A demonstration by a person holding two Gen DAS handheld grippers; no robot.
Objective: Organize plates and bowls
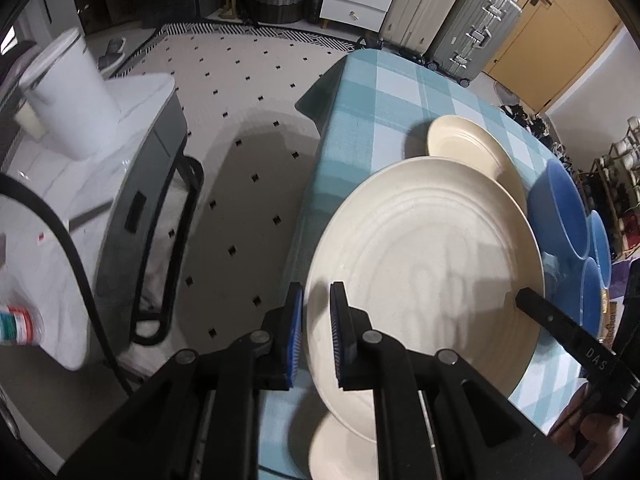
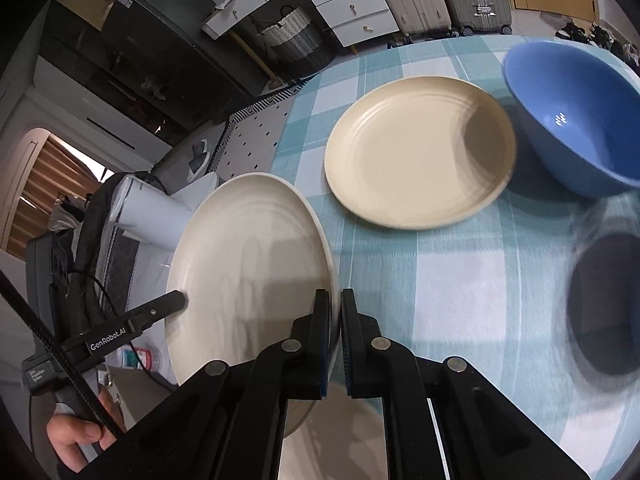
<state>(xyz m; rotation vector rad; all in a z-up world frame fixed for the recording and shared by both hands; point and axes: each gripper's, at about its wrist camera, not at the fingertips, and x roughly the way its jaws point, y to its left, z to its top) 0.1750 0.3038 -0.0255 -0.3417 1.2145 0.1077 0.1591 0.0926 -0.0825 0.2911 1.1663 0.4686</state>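
While my left tongs [image 1: 316, 332] and right tongs [image 2: 335, 340] each pinch opposite rims of the large cream plate [image 1: 424, 264] lifted above the checked bench [image 1: 360, 92], only my right view shows the blue bowl [image 2: 576, 120] whole beside the smaller cream plate [image 2: 416, 152].

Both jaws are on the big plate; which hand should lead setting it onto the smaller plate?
Right, probably. The right gripper pinches the large plate on the rim nearest the smaller plate; the left gripper holds the far rim, by the table edge.
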